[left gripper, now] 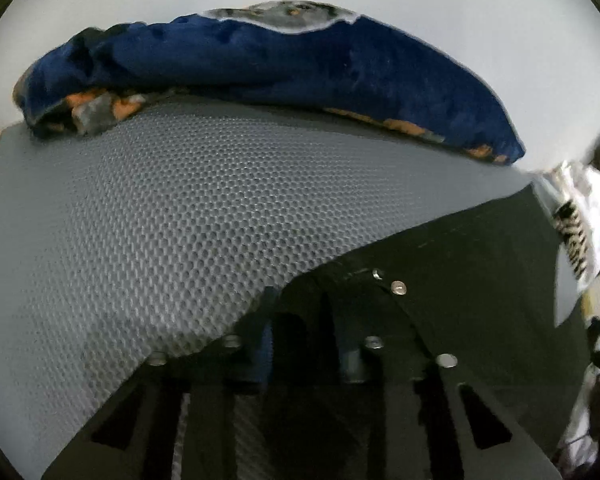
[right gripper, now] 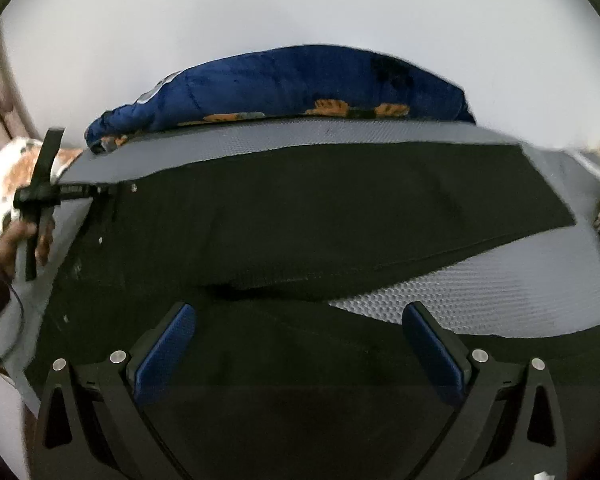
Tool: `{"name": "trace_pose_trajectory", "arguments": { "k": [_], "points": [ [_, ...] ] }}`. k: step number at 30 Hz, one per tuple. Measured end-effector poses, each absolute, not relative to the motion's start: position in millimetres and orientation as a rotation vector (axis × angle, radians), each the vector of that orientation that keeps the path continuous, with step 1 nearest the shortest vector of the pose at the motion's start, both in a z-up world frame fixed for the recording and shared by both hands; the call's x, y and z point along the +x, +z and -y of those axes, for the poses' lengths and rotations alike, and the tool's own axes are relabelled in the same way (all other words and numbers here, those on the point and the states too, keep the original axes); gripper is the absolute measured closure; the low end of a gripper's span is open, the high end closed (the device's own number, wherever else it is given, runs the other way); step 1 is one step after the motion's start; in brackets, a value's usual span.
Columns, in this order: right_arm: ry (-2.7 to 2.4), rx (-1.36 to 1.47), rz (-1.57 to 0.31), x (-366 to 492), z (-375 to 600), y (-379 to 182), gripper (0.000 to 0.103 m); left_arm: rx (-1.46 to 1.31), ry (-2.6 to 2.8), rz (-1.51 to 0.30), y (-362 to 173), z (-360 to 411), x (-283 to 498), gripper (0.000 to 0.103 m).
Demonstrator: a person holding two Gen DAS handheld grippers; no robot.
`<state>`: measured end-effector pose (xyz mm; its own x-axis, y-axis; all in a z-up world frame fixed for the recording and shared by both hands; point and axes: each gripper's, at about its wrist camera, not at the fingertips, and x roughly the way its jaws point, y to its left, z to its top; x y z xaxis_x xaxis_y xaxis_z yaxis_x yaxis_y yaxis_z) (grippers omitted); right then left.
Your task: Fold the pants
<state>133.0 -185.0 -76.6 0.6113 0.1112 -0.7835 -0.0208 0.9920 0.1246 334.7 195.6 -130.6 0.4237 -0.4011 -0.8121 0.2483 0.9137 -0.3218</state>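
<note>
Pants (right gripper: 300, 208) in black lie spread flat on a grey mesh mat (right gripper: 480, 284), legs running off to the right in the right wrist view.

The left claw (left gripper: 300, 344) is pinched shut on the waistband corner, by the rivets. The right claw (right gripper: 300, 340) hangs wide open above the near leg, blue pads (right gripper: 168, 344) clear of the cloth. A blue blanket (left gripper: 280, 64) with orange patches lies bunched along the mat's far edge. A hand (right gripper: 20, 236) grips the left tool's handle.
</note>
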Motion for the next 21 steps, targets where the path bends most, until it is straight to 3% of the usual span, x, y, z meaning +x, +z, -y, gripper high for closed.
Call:
{"name": "trace_pose_trajectory", "arguments": {
  "k": [7,14,21],
  "points": [
    [0.065,0.267,-0.887,168.6,207.1,-68.5,0.000,-0.191,-0.414,-0.892,-86.0,-191.3,288.5,0.088],
    [0.153,0.530,-1.008,229.3,234.1,-87.1,0.000,-0.132,-0.437,-0.732,-30.9,-150.6,221.0,0.088],
    [0.197,0.899,-1.083,283.2,264.6,-102.2,0.005,-0.155,-0.443,-0.670,-20.2,-139.8,169.1,0.088]
  ]
}}
